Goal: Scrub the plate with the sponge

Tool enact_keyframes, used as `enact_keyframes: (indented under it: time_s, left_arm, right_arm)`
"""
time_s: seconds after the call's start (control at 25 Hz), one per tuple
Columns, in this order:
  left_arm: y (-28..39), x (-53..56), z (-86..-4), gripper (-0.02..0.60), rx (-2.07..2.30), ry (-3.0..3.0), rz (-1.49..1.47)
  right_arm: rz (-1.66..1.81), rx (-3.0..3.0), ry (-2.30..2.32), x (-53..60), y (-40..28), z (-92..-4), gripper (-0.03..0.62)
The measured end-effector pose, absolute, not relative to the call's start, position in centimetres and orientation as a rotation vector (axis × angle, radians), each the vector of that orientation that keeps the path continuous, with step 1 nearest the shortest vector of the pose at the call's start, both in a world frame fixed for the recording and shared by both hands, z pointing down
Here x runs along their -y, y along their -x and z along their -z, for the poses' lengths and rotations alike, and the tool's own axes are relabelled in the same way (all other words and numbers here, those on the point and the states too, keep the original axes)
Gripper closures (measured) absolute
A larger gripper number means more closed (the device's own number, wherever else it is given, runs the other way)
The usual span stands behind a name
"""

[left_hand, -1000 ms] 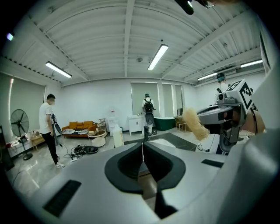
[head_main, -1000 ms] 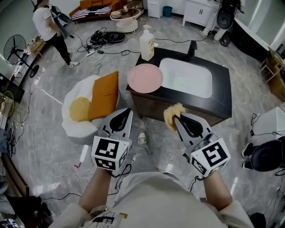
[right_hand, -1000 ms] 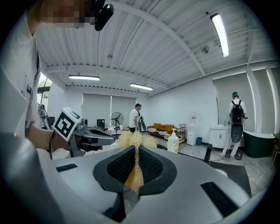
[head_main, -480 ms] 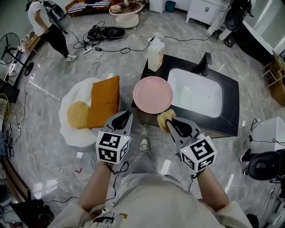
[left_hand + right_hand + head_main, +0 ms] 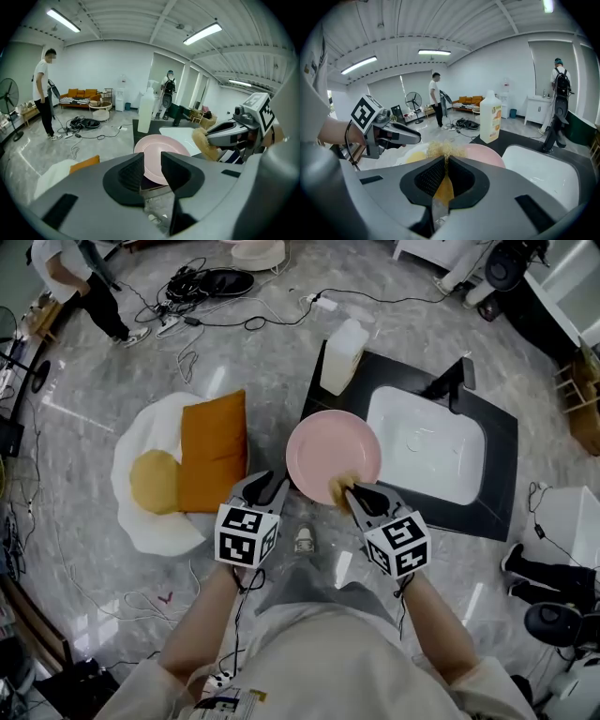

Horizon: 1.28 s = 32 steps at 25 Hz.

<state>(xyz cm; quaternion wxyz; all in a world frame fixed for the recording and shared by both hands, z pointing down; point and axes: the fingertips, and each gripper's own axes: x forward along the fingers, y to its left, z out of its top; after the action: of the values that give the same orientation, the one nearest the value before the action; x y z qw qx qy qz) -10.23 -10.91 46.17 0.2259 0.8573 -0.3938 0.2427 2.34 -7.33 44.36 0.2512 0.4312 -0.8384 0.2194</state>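
Seen from the head camera looking steeply down, two hand-held grippers reach towards a low black counter (image 5: 499,486); a round pink plate (image 5: 330,444) lies flat on the counter's near left corner, just beside a white sink basin (image 5: 427,451), with its rim reaching slightly past the counter's edge. The right gripper (image 5: 349,491) has its jaws closed on a yellow sponge (image 5: 339,487); the sponge's frayed end sticks out beyond the fingertips and sits over the plate's near rim; whether it presses on the plate cannot be told. The left gripper (image 5: 270,486) is just beside the plate's left edge; its jaws have just been opening and now stand a narrow gap apart, with nothing between them; in the left gripper view the plate shows beyond that gap. A white soap bottle (image 5: 342,356) stands upright at the counter's far left corner; a dark tap (image 5: 452,384) rises behind the basin. On the grey marble floor to the left lies an orange cushion (image 5: 214,452) on a white and yellow egg-shaped cushion (image 5: 155,486). Far off, a person (image 5: 67,276) stands near a tangle of cables (image 5: 202,283).
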Motion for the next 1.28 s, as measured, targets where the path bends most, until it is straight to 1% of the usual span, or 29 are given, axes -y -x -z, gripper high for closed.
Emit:
enact_keyframes:
  time_s: [0.2, 0.28, 0.32, 0.72, 1.0, 1.28]
  left_arm:
    - [9.0, 12.4, -50.6, 0.448, 0.998, -2.282, -0.693]
    - [8.5, 12.7, -51.7, 0.412, 0.986, -2.246, -0.652]
    - [8.4, 13.0, -52.3, 0.408, 0.987, -2.225, -0.638]
    - [7.5, 13.6, -57.6, 0.41, 0.986, -2.055, -0.633]
    - [7.3, 13.1, -60.3, 0.442, 1.008, -1.959, -0.642]
    - [7.0, 13.5, -61.0, 0.457, 1.013, -1.899, -0.606]
  right_arm:
    - [-0.636, 2.228, -1.115, 9.1, -1.7, -48.2, 0.546]
    - [-0.649, 2.209, -1.086, 9.4, -1.6, -49.7, 0.546]
    - [-0.652, 2.199, -1.071, 9.6, -1.6, -50.3, 0.546]
    - [-0.67, 2.127, -0.909, 10.2, -1.6, -55.3, 0.546]
    - [-0.637, 2.121, -0.773, 9.3, -0.2, -57.9, 0.546]
    - [-0.643, 2.114, -0.76, 10.0, -0.4, -59.4, 0.546]
